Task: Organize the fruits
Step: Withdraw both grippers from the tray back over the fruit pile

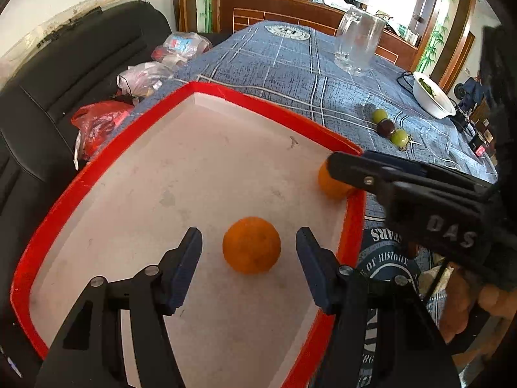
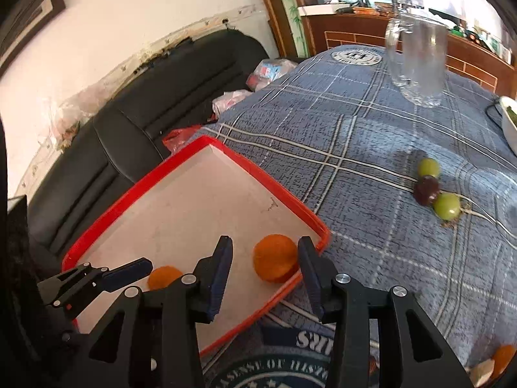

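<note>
Two hand-held tools tilt steeply down over a red-rimmed tray (image 1: 48,226) at the near edge of a desk (image 2: 355,148) covered in blue plaid cloth. The left tool (image 1: 248,247) stands spread, its blue-padded fingers (image 1: 184,268) on either side of an orange (image 1: 251,245) that rests on the tray's white floor, with clear gaps between pads and fruit. The right tool (image 2: 265,258) is likewise parted around a second orange (image 2: 275,258) in the tray's near right corner, hard against the red rim; its right finger hangs beyond the rim, and from this angle contact with the fruit cannot be ruled out on that side.

In the left wrist view, the right tool (image 1: 345,168) crosses in from the right and covers most of the second orange (image 1: 329,184). In the right wrist view, the first orange (image 2: 163,276) is half hidden behind the tool's own finger.

Further back on the cloth lie two green grapes (image 2: 428,167) with a dark grape (image 2: 426,189) between them, touching in a row. A clear glass mug (image 2: 416,61) stands beyond, and a white bowl (image 1: 433,97) is cut off at the right edge. A small orange object (image 2: 504,359) at the bottom right corner is too cropped to identify. A black sofa (image 1: 64,74) with plastic bags (image 1: 97,123) sits beside the desk.
</note>
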Motion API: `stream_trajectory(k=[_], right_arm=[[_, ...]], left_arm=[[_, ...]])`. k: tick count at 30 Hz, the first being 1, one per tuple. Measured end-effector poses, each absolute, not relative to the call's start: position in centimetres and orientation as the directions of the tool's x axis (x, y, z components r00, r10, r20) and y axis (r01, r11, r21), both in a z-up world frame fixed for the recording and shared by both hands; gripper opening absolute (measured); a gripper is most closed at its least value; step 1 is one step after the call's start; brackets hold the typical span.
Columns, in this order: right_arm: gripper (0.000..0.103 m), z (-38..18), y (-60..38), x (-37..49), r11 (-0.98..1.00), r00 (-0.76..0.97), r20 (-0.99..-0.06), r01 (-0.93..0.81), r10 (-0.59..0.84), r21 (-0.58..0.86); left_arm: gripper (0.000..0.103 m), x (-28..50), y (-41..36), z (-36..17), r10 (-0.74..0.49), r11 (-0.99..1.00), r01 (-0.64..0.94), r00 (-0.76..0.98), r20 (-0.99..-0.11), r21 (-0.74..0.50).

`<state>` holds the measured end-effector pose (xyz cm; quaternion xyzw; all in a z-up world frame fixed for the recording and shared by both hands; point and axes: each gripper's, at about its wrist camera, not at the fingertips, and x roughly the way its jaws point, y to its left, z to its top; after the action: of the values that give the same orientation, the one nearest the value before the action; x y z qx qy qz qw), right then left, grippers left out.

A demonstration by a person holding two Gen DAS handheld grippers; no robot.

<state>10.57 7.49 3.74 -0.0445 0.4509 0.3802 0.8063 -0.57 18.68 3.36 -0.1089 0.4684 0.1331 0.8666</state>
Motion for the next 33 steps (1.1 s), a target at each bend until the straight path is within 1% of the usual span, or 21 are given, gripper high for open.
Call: stream_trajectory(k=[2, 3, 5, 7, 10, 11, 16, 20, 24, 30, 32, 33], right_arm=[[0.065, 4.3, 6.3, 10.2, 0.714, 0.320, -0.745, -0.639, 0.585, 0.287], [0.068, 4.6, 5.5, 9.9, 0.716, 0.330, -0.731, -0.629, 0.598, 0.302], [0.074, 5.1, 3.9, 9.3, 0.719, 0.342, -0.708, -0.610, 0.618, 0.333], [0.077, 5.4, 2.2, 8.5, 0.729, 0.361, -0.691, -0.586, 0.626, 0.354], [0.079, 5.9, 0.0, 7.0, 0.738, 0.394, -0.670, -0.573, 0.629, 0.356], [0.081, 6.1, -0.6, 6.6, 0.742, 0.408, -0.664, -0.572, 0.627, 0.350], [0.083, 7.1, -3.6, 4.6, 0.773, 0.493, -0.627, -0.555, 0.603, 0.308], [0.087, 8.2, -5.9, 2.8, 0.777, 0.538, -0.582, -0.551, 0.610, 0.304], [0.087, 8.3, -8.1, 1.0, 0.797, 0.582, -0.565, -0.543, 0.585, 0.266], [0.088, 8.8, -12.6, -2.0, 0.826, 0.646, -0.525, -0.505, 0.554, 0.250], [0.088, 8.9, -13.9, -2.9, 0.841, 0.675, -0.509, -0.484, 0.534, 0.240], [0.088, 9.0, -14.5, -3.4, 0.850, 0.690, -0.501, -0.470, 0.523, 0.239]], left_arm=[[0.060, -0.9, 18.4, 3.8, 0.138, 0.941, -0.333, 0.533, -0.835, -0.057], [0.061, -1.1, 18.3, 4.1, 0.144, 0.941, -0.334, 0.536, -0.832, -0.052], [0.069, -1.6, 18.0, 4.6, 0.162, 0.940, -0.338, 0.552, -0.818, -0.042], [0.071, -2.2, 17.7, 5.1, 0.183, 0.938, -0.345, 0.574, -0.798, -0.033], [0.071, -2.9, 17.0, 5.7, 0.198, 0.939, -0.344, 0.596, -0.778, -0.025], [0.071, -3.1, 16.7, 5.9, 0.203, 0.939, -0.343, 0.601, -0.773, -0.020], [0.071, -4.0, 15.4, 6.8, 0.216, 0.945, -0.327, 0.625, -0.750, -0.001], [0.071, -4.6, 14.4, 7.8, 0.219, 0.949, -0.315, 0.648, -0.729, 0.005], [0.071, -5.4, 13.2, 8.4, 0.212, 0.956, -0.295, 0.675, -0.707, 0.005], [0.071, -6.3, 11.3, 8.9, 0.194, 0.968, -0.250, 0.706, -0.682, 0.017], [0.077, -6.5, 10.8, 8.8, 0.185, 0.971, -0.240, 0.712, -0.678, 0.013], [0.077, -6.7, 10.5, 8.7, 0.175, 0.972, -0.234, 0.716, -0.676, 0.005]])
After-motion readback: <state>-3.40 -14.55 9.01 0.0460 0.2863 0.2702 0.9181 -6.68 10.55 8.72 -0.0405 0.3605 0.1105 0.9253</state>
